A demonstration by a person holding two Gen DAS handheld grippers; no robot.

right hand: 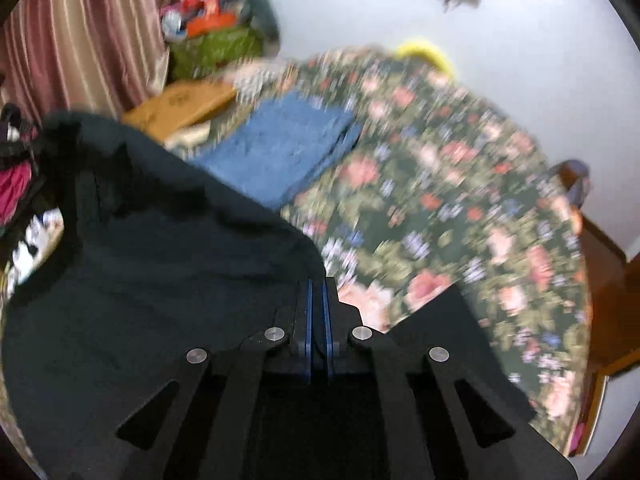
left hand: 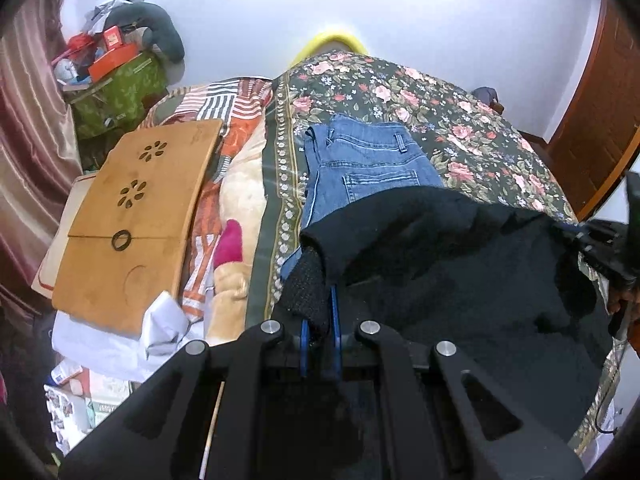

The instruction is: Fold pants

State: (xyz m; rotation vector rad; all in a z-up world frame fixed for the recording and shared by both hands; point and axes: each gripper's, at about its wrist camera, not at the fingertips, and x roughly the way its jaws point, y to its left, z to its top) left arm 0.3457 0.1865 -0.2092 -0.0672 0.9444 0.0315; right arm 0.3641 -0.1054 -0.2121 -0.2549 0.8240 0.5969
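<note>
Bed: floral bedspread (left hand: 460,136) carried a folded pair of blue jeans (left hand: 360,160), with a wooden lap tray (left hand: 128,216) off to its left
Pants: black pants (left hand: 460,280) hung between both tools, above the bed's near edge, partly over the jeans
Left gripper (left hand: 320,308): fingers narrow, pinching a black edge
Right gripper (right hand: 318,300): fingers nearly together, gripping the other edge
Handling: judged soft, limp and light, likely to sag; best taken at waistband or hem corners
Hidden: right view blurred; pants' full shape, legs and lower half cut off, so which end was held could not be told
</note>
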